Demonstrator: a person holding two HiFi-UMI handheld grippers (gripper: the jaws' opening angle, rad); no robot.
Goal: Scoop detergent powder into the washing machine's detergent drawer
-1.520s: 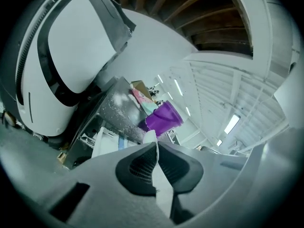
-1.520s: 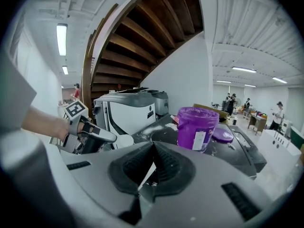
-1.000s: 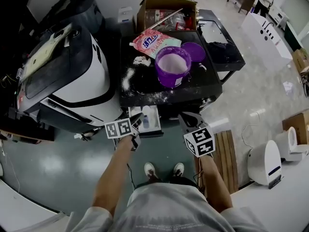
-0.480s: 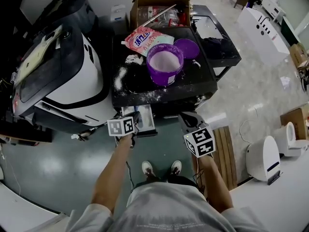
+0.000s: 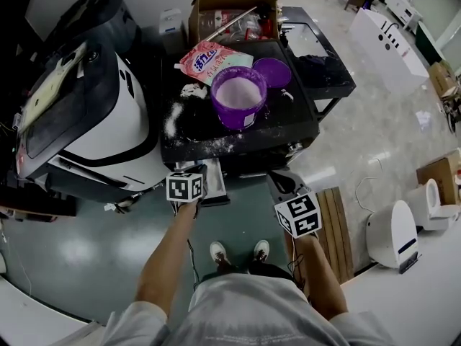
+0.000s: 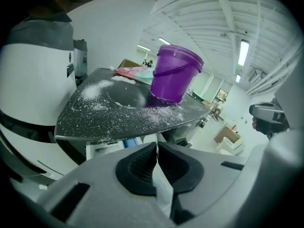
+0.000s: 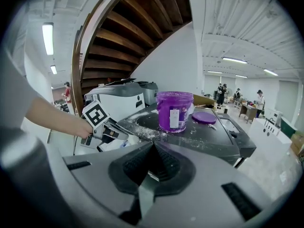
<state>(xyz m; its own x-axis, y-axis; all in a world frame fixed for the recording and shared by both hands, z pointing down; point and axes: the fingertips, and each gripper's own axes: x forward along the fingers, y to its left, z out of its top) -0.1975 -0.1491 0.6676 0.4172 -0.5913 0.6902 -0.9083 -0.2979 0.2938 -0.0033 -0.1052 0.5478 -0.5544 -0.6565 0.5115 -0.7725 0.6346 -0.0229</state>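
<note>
Left tongs (image 6: 157, 156): pressed together | right tongs (image 7: 153, 161): pressed together | purple plastic bucket (image 5: 238, 98): upright, upper centre, on powder-strewn black desk (image 5: 292, 130)

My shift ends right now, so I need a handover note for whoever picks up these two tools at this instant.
Left tool: shut, empty, at the white detergent drawer.
Right tool: shut, empty, in front of the machine's black top.
Things: open purple plastic bucket of white powder on that top, its round purple lid beside it, pink detergent pouch behind; spilled powder left of the bucket.
Done: drawer stands out; whether it holds powder is hidden.
To do: no scoop in view; likely find one, scoop from bucket into drawer, push it shut.
</note>
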